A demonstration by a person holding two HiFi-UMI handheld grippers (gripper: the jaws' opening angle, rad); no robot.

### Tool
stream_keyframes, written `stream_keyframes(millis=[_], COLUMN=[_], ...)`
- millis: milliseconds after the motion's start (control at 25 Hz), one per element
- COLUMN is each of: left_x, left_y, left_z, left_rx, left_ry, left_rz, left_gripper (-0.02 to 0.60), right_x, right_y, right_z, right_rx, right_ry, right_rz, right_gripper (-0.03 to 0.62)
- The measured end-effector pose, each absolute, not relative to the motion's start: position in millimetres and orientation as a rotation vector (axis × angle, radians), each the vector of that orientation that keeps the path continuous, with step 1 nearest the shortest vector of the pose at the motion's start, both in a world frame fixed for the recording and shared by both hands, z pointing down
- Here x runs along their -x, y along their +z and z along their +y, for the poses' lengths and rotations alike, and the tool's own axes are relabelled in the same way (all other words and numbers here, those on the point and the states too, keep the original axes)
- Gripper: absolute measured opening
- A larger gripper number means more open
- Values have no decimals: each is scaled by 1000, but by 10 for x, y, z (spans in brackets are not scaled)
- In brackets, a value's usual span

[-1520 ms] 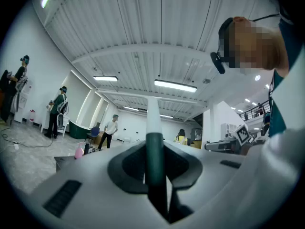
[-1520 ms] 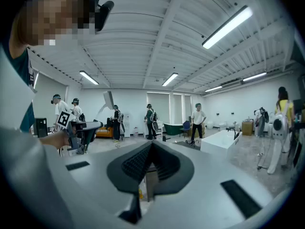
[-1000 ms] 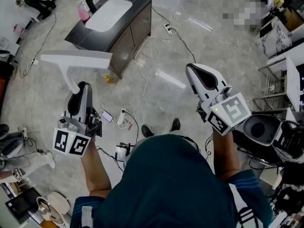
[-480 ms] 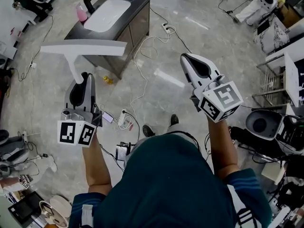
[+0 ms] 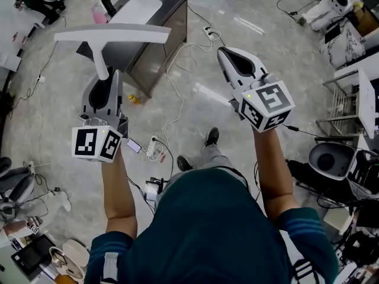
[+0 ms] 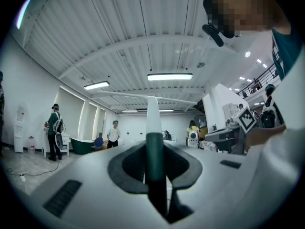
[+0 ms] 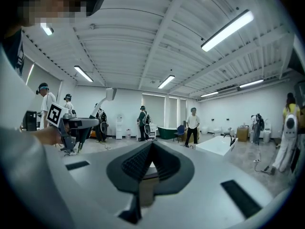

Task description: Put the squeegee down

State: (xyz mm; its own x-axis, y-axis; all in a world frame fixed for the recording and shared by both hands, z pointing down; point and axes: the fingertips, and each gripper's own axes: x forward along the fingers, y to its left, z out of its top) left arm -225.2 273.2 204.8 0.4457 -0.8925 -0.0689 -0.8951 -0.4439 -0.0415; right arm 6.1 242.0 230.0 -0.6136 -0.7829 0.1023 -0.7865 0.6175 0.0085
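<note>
Squeegee (image 5: 112, 35): I read it as smooth white plastic, matt on both blade and neck. The grip section in the left gripper view is dark green with a slight sheen.

Left claw (image 5: 105, 78) and right claw (image 5: 228, 55): smooth pale grey plastic shells with a soft gloss. The right one's pads (image 7: 136, 164) are black, ribbed and look rubbery. The marker cube (image 5: 95, 144) has flat matt black-and-white print.

Floor (image 5: 308, 58): grey with a polished stone look, glossy, carrying bright lamp reflections.

Far-left cabinet (image 5: 160, 46): dark and matt. Its basin (image 5: 139, 7) is smooth glossy white.

Wearer's shirt (image 5: 207, 235): teal cloth, matt.
</note>
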Motion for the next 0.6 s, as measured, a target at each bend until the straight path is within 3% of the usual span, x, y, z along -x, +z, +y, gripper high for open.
stream_keyframes(millis=[600], left_x=[1619], left_y=[2072], left_z=[1876], left_rx=[2557], left_ry=[24], left_rz=[1740], left_gripper=[64], right_x=[-598], right_y=[2363], right_z=[1387], right_rx=[-1191], right_ry=[93], right_rz=[-2825], right_gripper=[3])
